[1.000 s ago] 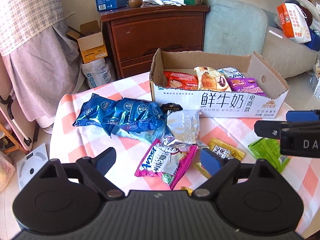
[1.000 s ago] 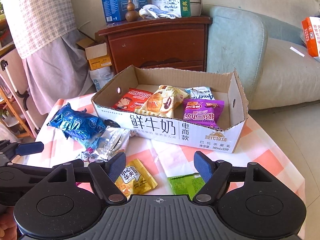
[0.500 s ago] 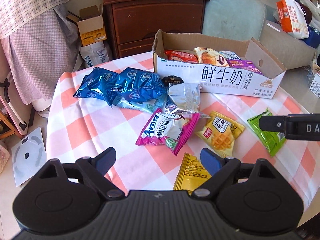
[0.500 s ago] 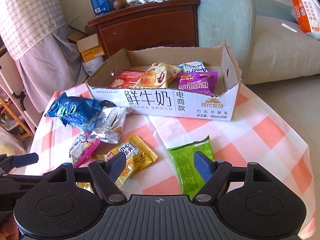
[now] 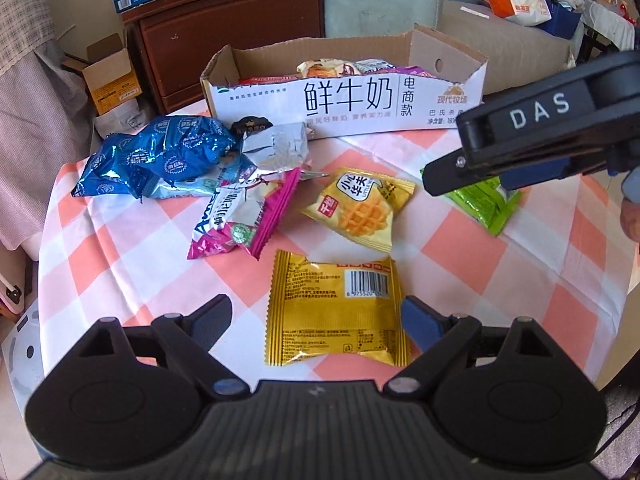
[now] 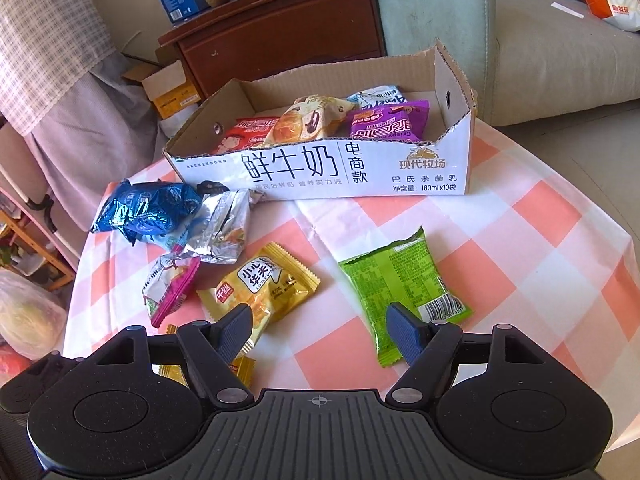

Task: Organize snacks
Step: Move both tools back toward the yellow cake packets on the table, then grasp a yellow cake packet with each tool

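A white cardboard box [image 5: 348, 106] [image 6: 320, 168] with several snack packs inside stands at the far side of the checked table. Loose snacks lie in front of it: a blue foil bag [image 5: 160, 156], a silver pack [image 5: 276, 146], a pink-edged pack [image 5: 240, 216], a yellow waffle pack [image 5: 358, 208] [image 6: 260, 284], a gold pack [image 5: 334, 308] lying barcode up, and a green pack [image 6: 404, 288] [image 5: 486, 202]. My left gripper [image 5: 316, 322] is open, low over the gold pack. My right gripper [image 6: 320, 328] is open and empty, between the waffle and green packs.
A dark wooden cabinet [image 6: 280, 40] stands behind the table, with a small open carton [image 6: 168, 88] on the floor beside it. A pale sofa [image 6: 540, 48] is at the back right. The table edge [image 6: 624, 240] drops off at the right.
Both grippers have pulled back and lowered toward the near side of the table. The gold pack has come into view between my left fingers. Both stayed open.
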`<state>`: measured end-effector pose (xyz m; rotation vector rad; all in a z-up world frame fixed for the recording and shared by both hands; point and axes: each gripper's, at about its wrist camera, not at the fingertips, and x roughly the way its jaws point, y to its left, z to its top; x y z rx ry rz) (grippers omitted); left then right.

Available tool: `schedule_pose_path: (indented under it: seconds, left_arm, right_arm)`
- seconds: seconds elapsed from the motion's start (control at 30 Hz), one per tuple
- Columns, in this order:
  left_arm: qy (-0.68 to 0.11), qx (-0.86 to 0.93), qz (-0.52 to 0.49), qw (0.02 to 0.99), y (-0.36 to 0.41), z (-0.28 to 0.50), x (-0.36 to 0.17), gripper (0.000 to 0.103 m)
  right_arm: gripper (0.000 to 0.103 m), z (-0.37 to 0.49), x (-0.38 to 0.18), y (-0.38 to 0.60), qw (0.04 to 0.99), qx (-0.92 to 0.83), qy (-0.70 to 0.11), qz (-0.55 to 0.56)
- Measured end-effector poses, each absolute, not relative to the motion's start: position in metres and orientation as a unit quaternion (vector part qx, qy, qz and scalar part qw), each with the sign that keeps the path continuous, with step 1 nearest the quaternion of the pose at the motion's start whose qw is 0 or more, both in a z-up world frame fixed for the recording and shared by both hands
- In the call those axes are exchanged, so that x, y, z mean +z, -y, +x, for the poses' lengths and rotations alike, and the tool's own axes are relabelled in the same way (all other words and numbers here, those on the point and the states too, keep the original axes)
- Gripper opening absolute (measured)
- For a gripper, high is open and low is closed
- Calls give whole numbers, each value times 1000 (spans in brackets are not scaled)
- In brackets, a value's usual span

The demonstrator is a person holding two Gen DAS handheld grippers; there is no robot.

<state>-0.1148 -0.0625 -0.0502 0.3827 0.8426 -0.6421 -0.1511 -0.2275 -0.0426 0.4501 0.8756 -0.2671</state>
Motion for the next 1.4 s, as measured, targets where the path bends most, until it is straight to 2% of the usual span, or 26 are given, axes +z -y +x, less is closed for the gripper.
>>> schedule_pose_path:
  seconds: [0.17, 0.37, 0.67, 1.03, 1.13, 1.2, 1.3, 1.4]
  left_arm:
    - [-401, -289, 186, 849, 64, -110, -60, 90]
    - [-425, -248, 135, 860, 39, -93, -60, 72]
    - [-426, -195, 96, 878, 0, -79, -53, 63]
    - [-417, -168, 104, 887, -11, -74, -51, 63]
    - [-423, -167, 98, 885, -12, -72, -52, 65]
    - [-429, -166, 98, 882, -12, -70, -53, 72]
    - [-441, -165, 108, 876, -7, -69, -59, 75]
    - [-443, -161, 109, 875, -5, -68, -62, 79]
  right_arm:
    - [74, -143, -47, 220, 874, -109, -423, 212]
    - [74, -129, -50, 207, 884, -79, -419, 192]
    - [75, -111, -62, 198, 874, -85, -434, 204]
    - [77, -85, -78, 196, 853, -166, -429, 246]
    - [71, -83, -78, 188, 861, -166, -430, 214]
    - [61, -86, -78, 188, 863, -159, -433, 207]
    - [52, -93, -76, 190, 865, -139, -439, 201]
    - [50, -100, -76, 190, 863, -118, -449, 198]
